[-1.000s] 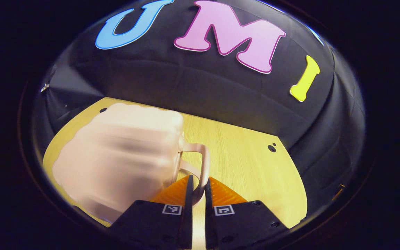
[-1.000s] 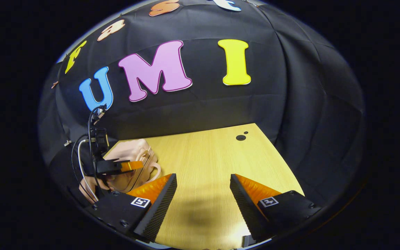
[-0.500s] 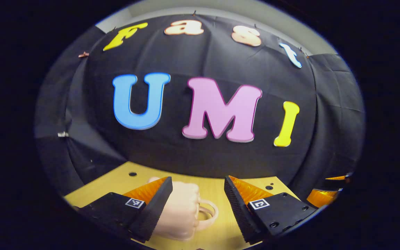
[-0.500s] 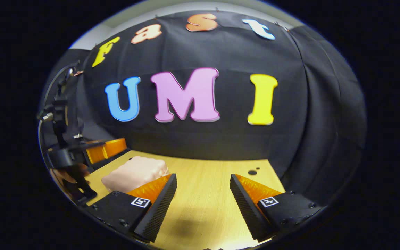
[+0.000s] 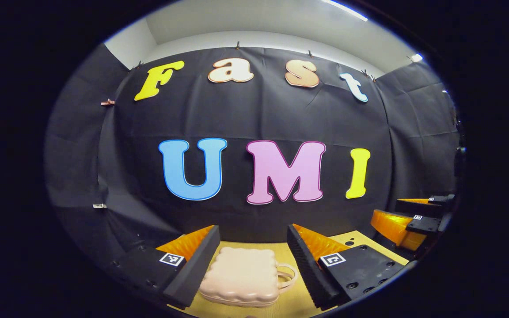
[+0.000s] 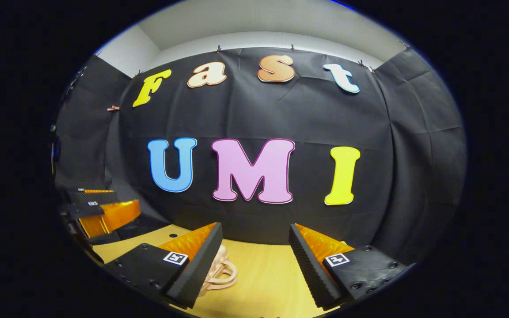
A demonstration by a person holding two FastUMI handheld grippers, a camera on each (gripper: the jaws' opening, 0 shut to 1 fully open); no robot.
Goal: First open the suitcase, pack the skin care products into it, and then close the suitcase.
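The wooden table [image 5: 360, 240] carries a small pink suitcase [image 5: 241, 278], lying flat and closed, seen between the left gripper [image 5: 252, 254] fingers but below and apart from them. The left gripper stands wide, holding nothing; the right gripper [image 6: 254, 254] is likewise spread wide and empty, with the suitcase handle [image 6: 223, 274] beside its left finger. The case looks light, with a stiff, smooth, quilted shell that may slip; the looped handle [image 5: 286, 274] or the lid's edge seems the best hold.
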